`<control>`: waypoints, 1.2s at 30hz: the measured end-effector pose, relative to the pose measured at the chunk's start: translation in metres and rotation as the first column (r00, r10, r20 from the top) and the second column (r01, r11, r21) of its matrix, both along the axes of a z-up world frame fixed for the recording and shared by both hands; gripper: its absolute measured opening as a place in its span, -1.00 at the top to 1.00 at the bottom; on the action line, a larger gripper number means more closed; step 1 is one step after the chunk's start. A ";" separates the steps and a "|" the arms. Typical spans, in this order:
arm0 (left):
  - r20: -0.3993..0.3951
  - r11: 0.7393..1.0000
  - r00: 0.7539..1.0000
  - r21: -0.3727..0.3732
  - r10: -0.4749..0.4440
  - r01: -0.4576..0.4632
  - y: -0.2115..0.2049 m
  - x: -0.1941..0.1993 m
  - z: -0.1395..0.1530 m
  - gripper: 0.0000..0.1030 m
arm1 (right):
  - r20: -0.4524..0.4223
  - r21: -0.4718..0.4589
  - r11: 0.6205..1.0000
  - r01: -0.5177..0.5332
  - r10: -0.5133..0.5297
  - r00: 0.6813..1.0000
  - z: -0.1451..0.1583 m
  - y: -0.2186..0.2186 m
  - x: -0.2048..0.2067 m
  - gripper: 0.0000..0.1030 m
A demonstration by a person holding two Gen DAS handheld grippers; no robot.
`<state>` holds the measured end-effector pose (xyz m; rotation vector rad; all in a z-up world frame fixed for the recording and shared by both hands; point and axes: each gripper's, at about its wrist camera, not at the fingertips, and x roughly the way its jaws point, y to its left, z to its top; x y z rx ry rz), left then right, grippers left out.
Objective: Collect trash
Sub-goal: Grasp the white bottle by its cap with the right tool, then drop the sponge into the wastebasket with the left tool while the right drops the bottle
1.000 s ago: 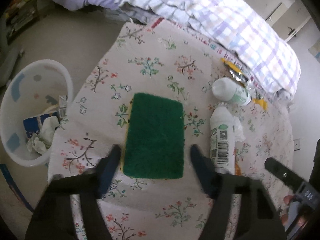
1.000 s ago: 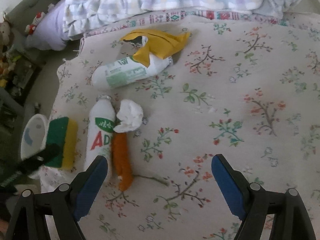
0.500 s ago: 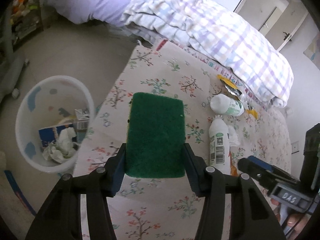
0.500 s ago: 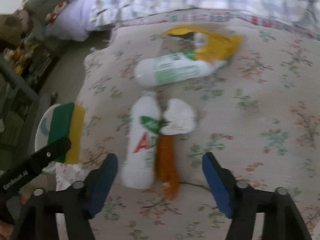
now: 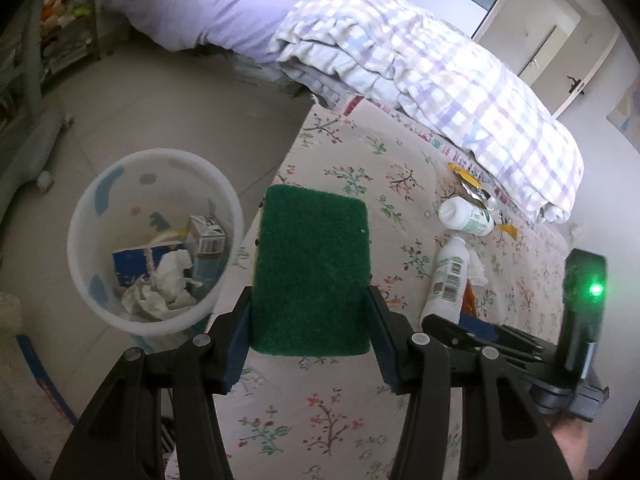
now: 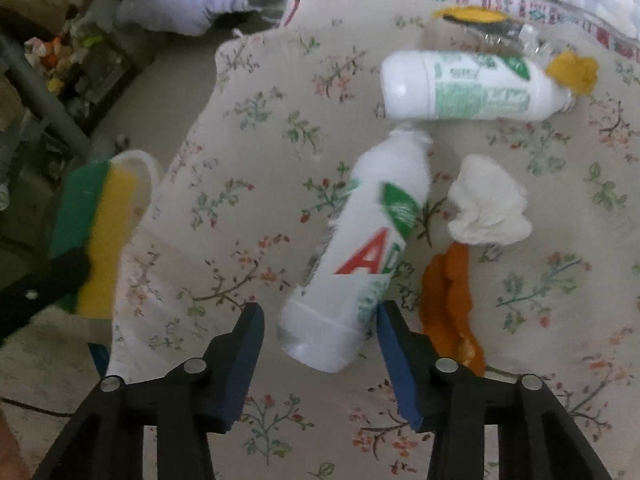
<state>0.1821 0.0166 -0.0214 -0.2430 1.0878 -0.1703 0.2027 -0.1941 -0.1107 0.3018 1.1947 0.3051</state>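
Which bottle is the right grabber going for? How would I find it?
Look at the flowery sheet on the bed. Two white bottles lie there; yours is the near bottle, with its bottom end between the jaws of the right gripper, which have just been closing. It has big red letters, with a crumpled tissue and orange peel beside it; the far bottle has only green print.

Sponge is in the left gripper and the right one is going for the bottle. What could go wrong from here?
1. The left gripper pinches only the near end of the sponge, which is not yet over the bin; released early, it may land on the bed or floor.
2. The right gripper, whose jaws have just been closing, straddles only the base of the bottle, which lies askew; it could pivot or slip out.
3. That grab may nudge the tissue and peel alongside.
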 end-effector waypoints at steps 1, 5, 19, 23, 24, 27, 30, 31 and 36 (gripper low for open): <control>0.001 1.000 1.000 -0.002 0.003 -0.003 0.003 -0.001 0.001 -0.08 | -0.004 0.001 1.000 0.001 -0.001 1.000 -0.002 0.001 0.000 0.04; 0.004 1.000 1.000 -0.012 0.015 -0.015 0.013 -0.003 0.003 -0.08 | 0.000 -0.002 1.000 0.004 -0.004 1.000 -0.004 0.002 -0.001 0.07; 0.046 0.997 0.998 -0.065 0.047 -0.044 0.036 -0.012 0.021 -0.08 | 0.078 0.072 0.997 0.022 -0.028 0.997 0.035 -0.009 -0.019 0.14; 0.058 0.995 0.996 -0.081 0.061 -0.056 0.044 -0.015 0.026 -0.08 | 0.100 0.102 0.994 0.033 -0.043 0.994 0.046 -0.012 -0.025 0.14; 0.060 0.995 0.996 -0.083 0.064 -0.059 0.046 -0.015 0.027 -0.08 | 0.105 0.107 0.994 0.034 -0.045 0.993 0.048 -0.012 -0.026 0.15; 0.067 0.994 0.995 -0.090 0.074 -0.068 0.053 -0.016 0.030 -0.08 | 0.124 0.126 0.992 0.026 -0.041 0.991 0.057 -0.012 -0.031 0.15; 0.075 0.993 0.993 -0.089 0.088 -0.081 0.063 -0.018 0.033 -0.08 | 0.143 0.129 0.992 0.014 -0.033 0.989 0.063 -0.008 -0.035 0.15; 0.077 0.992 0.992 -0.089 0.095 -0.088 0.066 -0.019 0.033 -0.08 | 0.148 0.131 0.991 0.010 -0.029 0.989 0.065 -0.007 -0.037 0.16; 0.069 0.983 0.985 -0.102 0.158 -0.150 0.092 -0.018 0.031 -0.08 | 0.175 0.141 0.990 -0.022 -0.003 0.985 0.075 0.003 -0.042 0.16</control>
